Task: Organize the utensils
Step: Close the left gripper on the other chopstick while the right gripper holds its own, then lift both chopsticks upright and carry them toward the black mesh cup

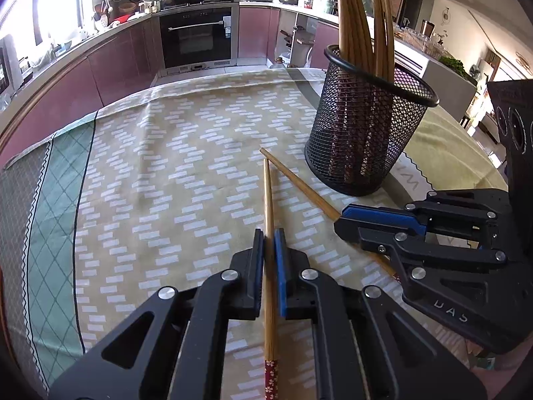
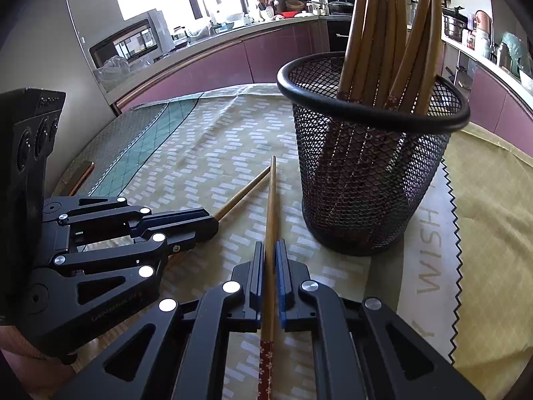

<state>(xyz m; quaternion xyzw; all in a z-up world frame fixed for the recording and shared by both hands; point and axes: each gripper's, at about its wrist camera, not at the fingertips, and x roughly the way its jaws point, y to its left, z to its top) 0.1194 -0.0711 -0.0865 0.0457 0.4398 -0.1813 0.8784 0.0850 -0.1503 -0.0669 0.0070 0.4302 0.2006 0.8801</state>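
Two chopsticks, low beside the mesh cup (image 1: 366, 133): left hand-held gripper (image 1: 269, 243) clamps one (image 1: 268, 200), right hand-held gripper (image 2: 270, 256) the other (image 2: 272, 200); cup holds more chopsticks (image 2: 376, 33).

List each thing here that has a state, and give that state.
Left gripper: shut on left chopstick.
Right gripper: shut on right chopstick.
Left chopstick: clamped, tip forward.
Right chopstick: clamped, tip forward.
Mesh holder: upright on the tablecloth, open-topped, holding chopsticks.
Chopsticks in the holder: standing, leaning, patterned ends down.
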